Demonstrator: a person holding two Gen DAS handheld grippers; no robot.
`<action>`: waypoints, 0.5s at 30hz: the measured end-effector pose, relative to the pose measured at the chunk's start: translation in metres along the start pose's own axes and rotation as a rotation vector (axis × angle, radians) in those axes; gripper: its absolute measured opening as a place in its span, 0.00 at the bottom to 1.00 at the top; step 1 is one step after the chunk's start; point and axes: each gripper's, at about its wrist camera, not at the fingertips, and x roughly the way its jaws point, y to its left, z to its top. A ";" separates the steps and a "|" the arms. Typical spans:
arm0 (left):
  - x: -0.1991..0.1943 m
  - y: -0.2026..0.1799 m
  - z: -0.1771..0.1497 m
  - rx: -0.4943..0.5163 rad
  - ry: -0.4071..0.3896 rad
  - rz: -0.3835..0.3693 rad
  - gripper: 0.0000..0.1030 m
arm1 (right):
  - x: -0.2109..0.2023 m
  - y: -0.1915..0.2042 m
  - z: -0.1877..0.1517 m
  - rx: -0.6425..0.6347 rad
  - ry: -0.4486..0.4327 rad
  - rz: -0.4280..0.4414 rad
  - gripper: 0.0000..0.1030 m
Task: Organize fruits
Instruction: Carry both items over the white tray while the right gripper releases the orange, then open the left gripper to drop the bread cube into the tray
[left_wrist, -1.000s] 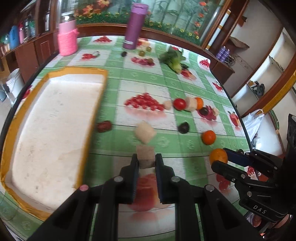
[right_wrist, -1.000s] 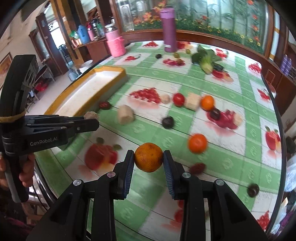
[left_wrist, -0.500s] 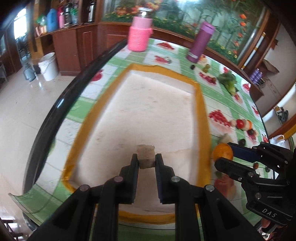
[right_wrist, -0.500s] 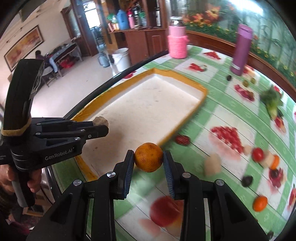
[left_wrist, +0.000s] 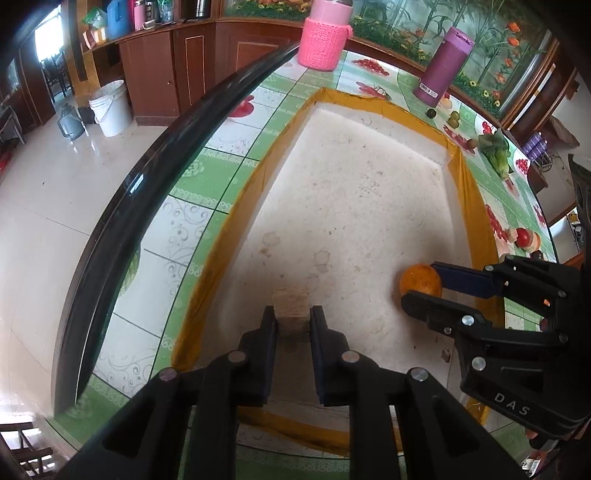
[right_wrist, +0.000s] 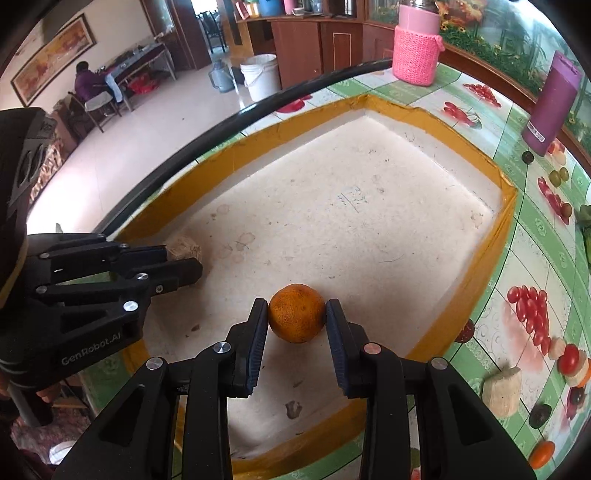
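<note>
Two hand-held grippers are over the tray (left_wrist: 476, 206), which has a yellow rim and a pale, stained floor and sits on the bench (left_wrist: 207, 184) with the green fruit-print cloth. My left hand-held gripper (left_wrist: 292, 316) is closed on a beige block (left_wrist: 291, 308); its two fingers press the block from both sides, low over the near part of the tray. I cannot tell if the block touches the floor. My right hand-held gripper (right_wrist: 296, 313) has an orange (right_wrist: 296, 313) between its fingers, and both pads lie against the peel. In the right wrist view the orange casts a shadow directly below it on the tray floor. The orange is to the right of the block, well apart from it. Outside the tray, on the cloth, I see a pink jar (right_wrist: 417, 55), a purple bottle (right_wrist: 552, 107), another beige block (right_wrist: 501, 386) and several small fruits.
</note>
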 end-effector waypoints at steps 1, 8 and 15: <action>0.000 -0.001 0.000 0.007 -0.004 0.003 0.19 | 0.001 0.001 -0.001 -0.009 0.004 -0.012 0.31; -0.004 0.001 -0.002 0.012 -0.011 0.026 0.24 | -0.007 0.002 -0.008 -0.012 0.000 -0.024 0.35; -0.018 -0.006 -0.008 0.022 -0.059 0.091 0.47 | -0.040 -0.004 -0.020 -0.003 -0.051 -0.023 0.37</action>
